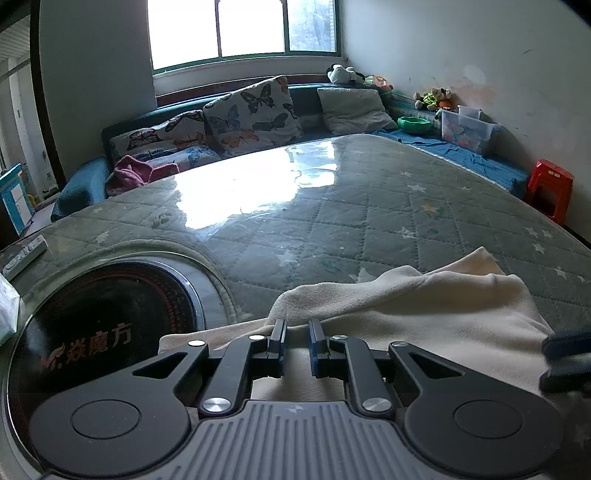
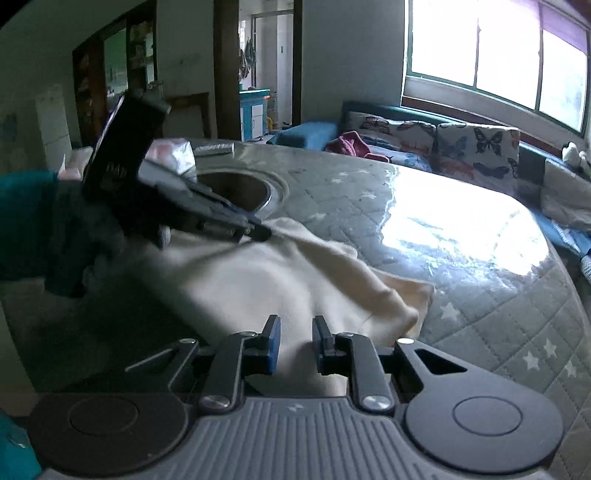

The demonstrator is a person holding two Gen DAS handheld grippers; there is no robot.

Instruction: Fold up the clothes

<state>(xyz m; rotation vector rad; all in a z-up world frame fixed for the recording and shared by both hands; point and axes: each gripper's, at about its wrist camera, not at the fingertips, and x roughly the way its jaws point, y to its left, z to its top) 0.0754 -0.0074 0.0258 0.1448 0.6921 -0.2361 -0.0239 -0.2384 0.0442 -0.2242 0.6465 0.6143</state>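
**Two grippers, one cream garment on a quilted table**

Two grippers sit low over one cream garment [image 1: 406, 314] spread on the near part of the quilted table cover [image 1: 388, 206]. In the left wrist view, the left gripper [image 1: 297, 338] has its jaws slightly apart, a narrow gap between the blue pads, with a raised fold of the cloth just ahead of the tips; whether the pads pinch any fabric cannot be told. The right gripper [image 2: 295, 345] also stands a little open, its fingers over the cloth's near part and nothing visibly clamped. From the right wrist view the left gripper [image 2: 255, 230] shows at the garment's far left edge, tips touching or just above the cloth.

Left of the garment lies one round dark heater recess [image 1: 107, 325] set in the table. Beyond the cloth's far edge the table top runs open and glossy to its far rim. One remote [image 1: 26, 254] lies near the left rim. Past the table stand two butterfly cushions [image 1: 255, 114], one plain pillow [image 1: 354, 107], one red stool [image 1: 550, 188] and the window [image 1: 243, 29].
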